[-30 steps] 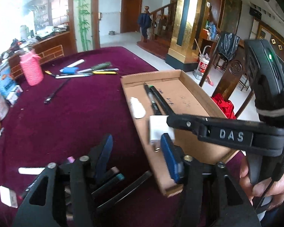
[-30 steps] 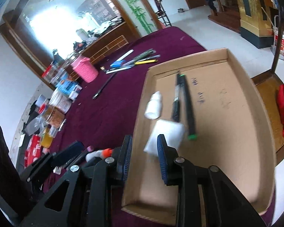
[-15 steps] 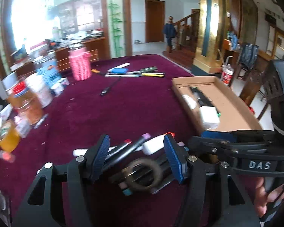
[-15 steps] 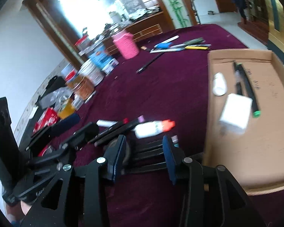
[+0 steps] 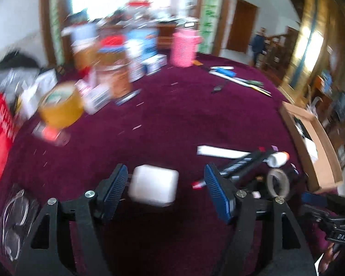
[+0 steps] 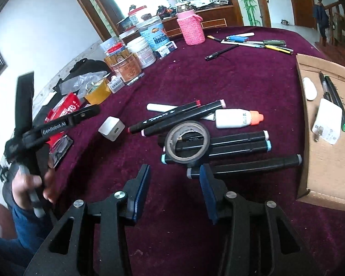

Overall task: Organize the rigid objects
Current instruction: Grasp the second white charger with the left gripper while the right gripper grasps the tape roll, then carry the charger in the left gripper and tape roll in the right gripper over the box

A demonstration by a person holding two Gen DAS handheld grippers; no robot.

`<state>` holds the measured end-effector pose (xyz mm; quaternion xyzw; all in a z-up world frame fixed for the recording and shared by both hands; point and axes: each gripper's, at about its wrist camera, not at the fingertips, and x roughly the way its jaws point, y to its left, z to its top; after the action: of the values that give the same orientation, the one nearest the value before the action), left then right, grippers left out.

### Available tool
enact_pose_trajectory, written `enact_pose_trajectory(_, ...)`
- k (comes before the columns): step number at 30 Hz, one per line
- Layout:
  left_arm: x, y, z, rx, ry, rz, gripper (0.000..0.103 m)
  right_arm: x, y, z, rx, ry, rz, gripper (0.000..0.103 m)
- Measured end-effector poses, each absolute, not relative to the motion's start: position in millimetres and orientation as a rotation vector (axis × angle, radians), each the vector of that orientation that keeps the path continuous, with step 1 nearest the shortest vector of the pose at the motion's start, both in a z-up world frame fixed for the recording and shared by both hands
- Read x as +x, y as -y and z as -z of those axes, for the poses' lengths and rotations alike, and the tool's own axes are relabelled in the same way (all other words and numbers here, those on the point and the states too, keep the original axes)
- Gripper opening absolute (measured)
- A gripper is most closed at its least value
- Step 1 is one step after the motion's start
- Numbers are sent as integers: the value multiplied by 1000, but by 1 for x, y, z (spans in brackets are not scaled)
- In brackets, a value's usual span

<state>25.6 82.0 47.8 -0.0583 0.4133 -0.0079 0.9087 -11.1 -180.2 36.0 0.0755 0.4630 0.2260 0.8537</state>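
My left gripper [image 5: 165, 191] hangs low over the maroon tablecloth, jaws opening. A white cube charger [image 5: 153, 188] lies between its blue pads, and neither pad touches it. In the right wrist view the same cube [image 6: 110, 128] sits left of a pile of black markers [image 6: 172, 115]. A black tape roll [image 6: 188, 141] and a white bottle with an orange cap [image 6: 238, 118] lie in that pile. My right gripper [image 6: 173, 188] hovers just in front of the pile, jaws opening over bare cloth. Its right finger is beside a grey-capped marker [image 6: 243, 166].
A cardboard tray [image 6: 329, 161] at the right edge holds a white adapter [image 6: 327, 120], a white oval piece and pens. Jars [image 6: 126, 62], a pink knitted holder [image 6: 192, 31] and loose pens [image 6: 255, 42] line the far side. Bagged glasses [image 5: 13, 218] lie at the left.
Both grippers swung left, away from the tray and over to the marker pile. The left one went on to the white cube. Both jaws stand wider. The white adapter stays in the tray.
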Motion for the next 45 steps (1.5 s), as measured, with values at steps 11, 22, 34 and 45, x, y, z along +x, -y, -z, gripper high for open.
enact_pose_trajectory(11, 43, -93, -15, -133, -981, 5, 74, -7, 204, -30, 239, -978, -448, 42)
enact_pose_trajectory(22, 47, -73, 10, -6, -954, 13, 69, -3, 211, -29, 238, -982, -433, 42)
enact_pose_trajectory(34, 9, -41, -10, -1, -896, 158, 69, 22, 160, -27, 10, -997, -449, 56)
enact_pose_trajectory(45, 8, -18, -6, 16, -901, 205, 69, 27, 140, -15, -96, -975, -394, 61)
